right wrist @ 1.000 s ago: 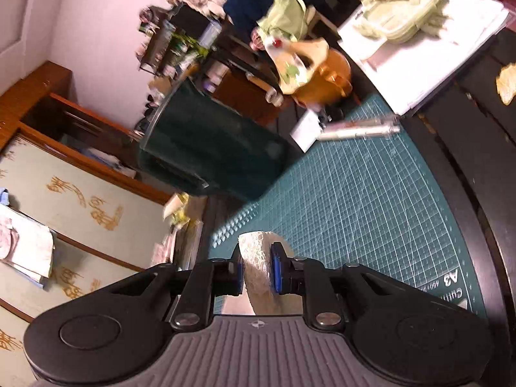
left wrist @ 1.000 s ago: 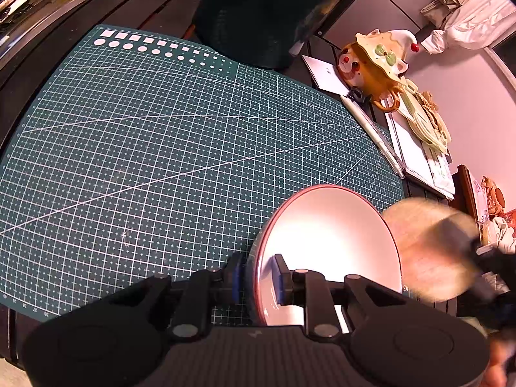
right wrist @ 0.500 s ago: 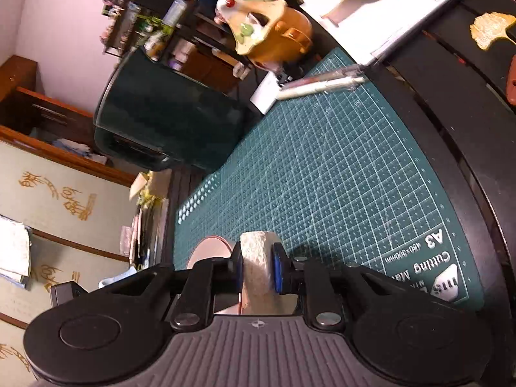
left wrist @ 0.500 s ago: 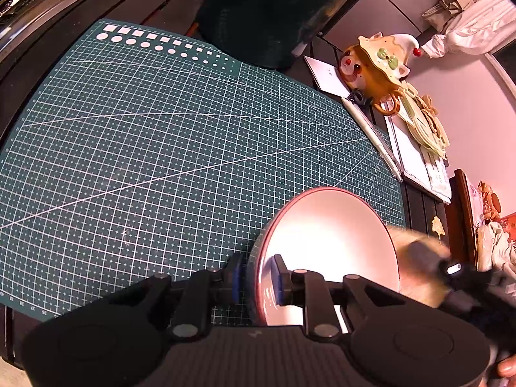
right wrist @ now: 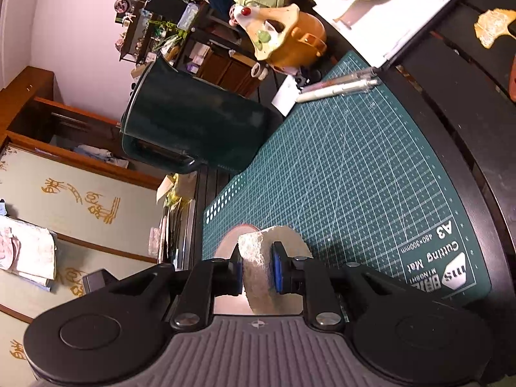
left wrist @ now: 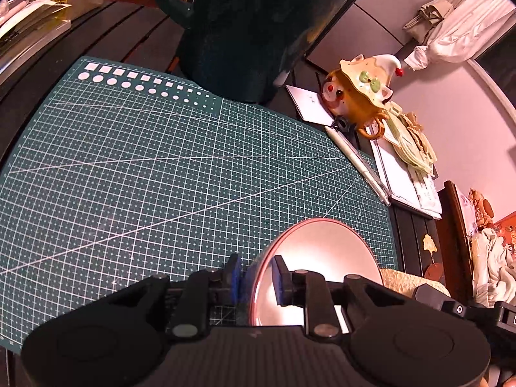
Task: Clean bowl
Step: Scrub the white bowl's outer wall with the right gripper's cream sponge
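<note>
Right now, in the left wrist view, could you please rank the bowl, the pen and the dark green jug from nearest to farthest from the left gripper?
1. Bowl, clamped by the left gripper.
2. Pen, at the mat's right edge.
3. Dark green jug, beyond the mat's far edge.

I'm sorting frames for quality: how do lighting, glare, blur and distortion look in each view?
Left wrist view: warm reddish cast, sharp, a bright glare patch inside the bowl, mat grid lines bowed by the fisheye. Right wrist view: same warm tint, sharp, sponge crisp, mat edge strongly curved, corners dark.
</note>
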Tool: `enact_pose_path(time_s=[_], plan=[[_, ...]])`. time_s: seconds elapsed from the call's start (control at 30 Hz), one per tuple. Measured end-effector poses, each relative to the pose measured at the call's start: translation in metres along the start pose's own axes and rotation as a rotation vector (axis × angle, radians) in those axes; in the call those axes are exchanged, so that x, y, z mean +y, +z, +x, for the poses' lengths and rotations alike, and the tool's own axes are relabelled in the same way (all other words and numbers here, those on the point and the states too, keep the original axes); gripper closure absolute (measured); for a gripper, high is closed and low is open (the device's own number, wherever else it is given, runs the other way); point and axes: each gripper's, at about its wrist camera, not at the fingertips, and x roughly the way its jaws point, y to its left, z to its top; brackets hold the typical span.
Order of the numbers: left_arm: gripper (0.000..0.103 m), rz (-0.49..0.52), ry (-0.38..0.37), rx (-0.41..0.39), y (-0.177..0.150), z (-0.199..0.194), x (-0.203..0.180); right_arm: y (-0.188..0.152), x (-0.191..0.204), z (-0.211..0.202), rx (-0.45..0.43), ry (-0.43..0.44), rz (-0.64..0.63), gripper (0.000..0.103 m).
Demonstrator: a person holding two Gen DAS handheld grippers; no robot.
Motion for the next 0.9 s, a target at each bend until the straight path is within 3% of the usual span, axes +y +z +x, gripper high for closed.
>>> enact_pose_path(time_s=[0.33,0.57,0.77,0.9], plan=[[0.081,-0.047,-0.014,0.019,-0.003,-0.007,0.009,-0.011,0.008,-0.001,0.047,0.004,-0.04,0.085],[0.079,-0.028,0.051,0.147,-0.053,-0.026,0.01,-0.01,0.007,-0.001,0.048,0.003,-0.04,0.085],[0.084,-0.021,0.098,0.088,-0.052,-0.027,0.013,-0.014,0.01,-0.002,0.065,-0.001,-0.06,0.085],[0.086,-0.085,0.04,0.1,-0.044,-0.025,0.028,-0.017,0.014,-0.004,0.067,-0.011,-0.102,0.085]])
